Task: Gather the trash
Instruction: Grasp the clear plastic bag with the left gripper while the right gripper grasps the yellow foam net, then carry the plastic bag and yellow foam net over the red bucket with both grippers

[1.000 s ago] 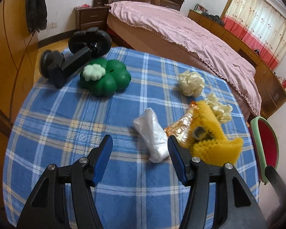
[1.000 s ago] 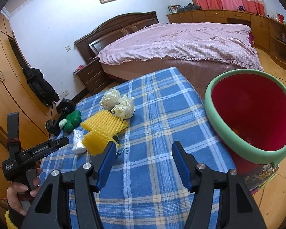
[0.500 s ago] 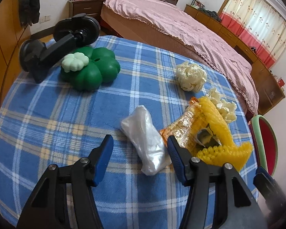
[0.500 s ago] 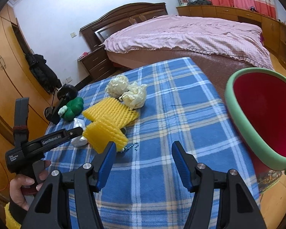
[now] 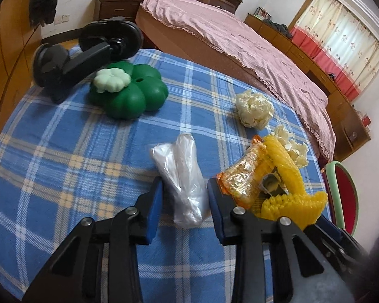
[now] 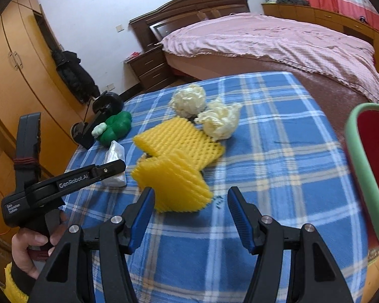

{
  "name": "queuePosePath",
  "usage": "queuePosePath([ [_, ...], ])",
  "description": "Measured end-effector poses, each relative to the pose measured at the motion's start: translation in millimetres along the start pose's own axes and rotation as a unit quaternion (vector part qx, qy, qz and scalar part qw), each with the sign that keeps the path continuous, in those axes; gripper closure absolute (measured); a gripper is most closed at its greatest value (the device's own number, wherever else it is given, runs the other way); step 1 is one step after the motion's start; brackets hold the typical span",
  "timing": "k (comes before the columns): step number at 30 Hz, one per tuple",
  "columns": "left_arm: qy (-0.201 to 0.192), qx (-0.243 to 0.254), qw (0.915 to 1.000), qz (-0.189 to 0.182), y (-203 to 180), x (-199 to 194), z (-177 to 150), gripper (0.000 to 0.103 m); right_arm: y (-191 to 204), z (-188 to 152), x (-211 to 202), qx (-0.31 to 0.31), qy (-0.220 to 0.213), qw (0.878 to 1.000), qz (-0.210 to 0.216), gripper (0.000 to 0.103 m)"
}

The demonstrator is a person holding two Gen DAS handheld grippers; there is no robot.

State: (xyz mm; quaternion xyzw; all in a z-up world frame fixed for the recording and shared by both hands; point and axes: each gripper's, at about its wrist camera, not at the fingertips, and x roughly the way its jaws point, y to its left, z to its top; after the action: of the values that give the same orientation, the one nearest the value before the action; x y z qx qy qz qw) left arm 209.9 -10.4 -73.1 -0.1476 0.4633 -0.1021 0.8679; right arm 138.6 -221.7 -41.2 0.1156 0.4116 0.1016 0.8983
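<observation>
My left tool (image 5: 183, 203) stands open, its blue pads (image 5: 154, 202) to either side of the near end of the crumpled clear plastic bag (image 5: 182, 174), not yet pressed on it as far as I can judge. My right tool (image 6: 190, 208) is also open and holds nothing, hovering just short of the yellow foam fruit net (image 6: 174, 166).

Location: the bag lies on the plaid-covered table (image 5: 63, 151), near the middle, just left of the orange snack wrapper (image 5: 242, 174). The red bin with a green rim (image 6: 366, 166) stands off the table's right edge.

Orientation: the bag's long axis runs from my left tool away toward the far side of the table, tilted slightly left at the far end. The near end is the narrower, rounded one.

Risks, in my judgement:
- The film is slick and loosely bunched; closing on the tip alone may let it slide out or unfurl on lift.
- The right pad sits close to the snack wrapper; closing may snag it and drag the foam net along.
- Pads set low may pinch the cloth.
</observation>
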Motion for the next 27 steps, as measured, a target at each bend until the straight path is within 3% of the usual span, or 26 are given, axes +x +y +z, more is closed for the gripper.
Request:
queuePosePath([
  [3, -0.006, -0.006, 1.0, 0.001, 3, -8, -2, 0.067, 2, 1, 5, -0.002, 0.005, 1.0, 0.009, 0.049],
  [8, -0.018, -0.012, 0.9998, -0.004, 7, -22, -5, 0.067, 8, -1, 7, -0.01, 0.007, 1.0, 0.014, 0.082],
  [10, -0.024, -0.012, 0.9996, -0.005, 7, -27, -5, 0.067, 10, -3, 4, -0.013, 0.002, 1.0, 0.015, 0.088],
  [27, -0.068, 0.016, 0.9971, -0.028, -20, -71, -10, 0.067, 17, -9, -73, -0.022, -0.077, 0.996, 0.033, 0.09],
])
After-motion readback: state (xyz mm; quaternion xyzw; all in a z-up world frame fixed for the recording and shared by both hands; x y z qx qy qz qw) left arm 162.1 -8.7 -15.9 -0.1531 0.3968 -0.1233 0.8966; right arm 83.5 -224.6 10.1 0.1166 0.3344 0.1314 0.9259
